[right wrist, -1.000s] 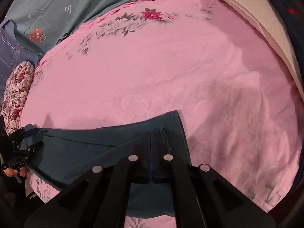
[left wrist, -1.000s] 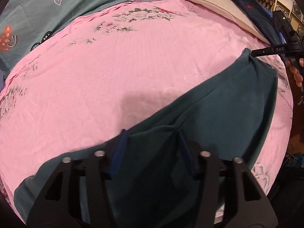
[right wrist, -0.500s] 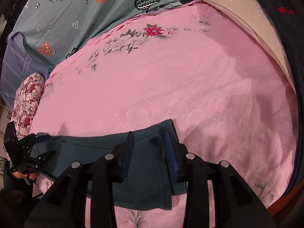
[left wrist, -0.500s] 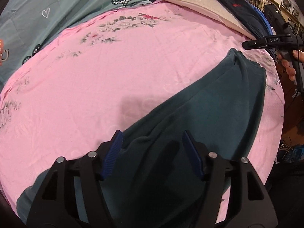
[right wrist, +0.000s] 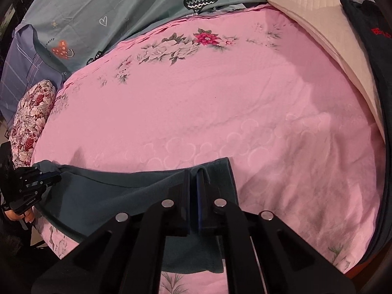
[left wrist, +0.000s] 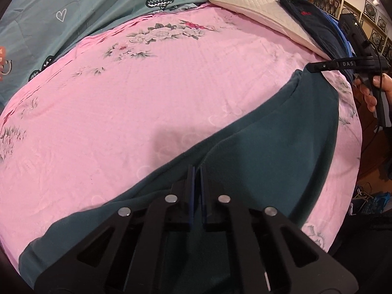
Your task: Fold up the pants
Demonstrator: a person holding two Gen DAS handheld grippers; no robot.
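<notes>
Dark teal pants point(left wrist: 281, 147) lie stretched along the near edge of a pink flowered bed sheet point(left wrist: 147, 85). My left gripper point(left wrist: 196, 171) is shut on a fold of the pants at one end. My right gripper point(right wrist: 194, 172) is shut on the pants point(right wrist: 110, 196) at the other end, near their corner. Each gripper shows in the other's view: the right one point(left wrist: 311, 67) at the far right with a hand behind it, the left one point(right wrist: 52, 177) at the far left.
A white pillow point(left wrist: 257, 7) and dark blue clothes point(left wrist: 316, 27) lie at the bed's right side. A teal patterned quilt point(left wrist: 73, 7) lies at the back. A red flowered pillow point(right wrist: 29, 117) sits at the left. The bed's edge drops off near me.
Both grippers were open half a second ago and have now shut on the pants. One second ago the right one was shut and the left one open.
</notes>
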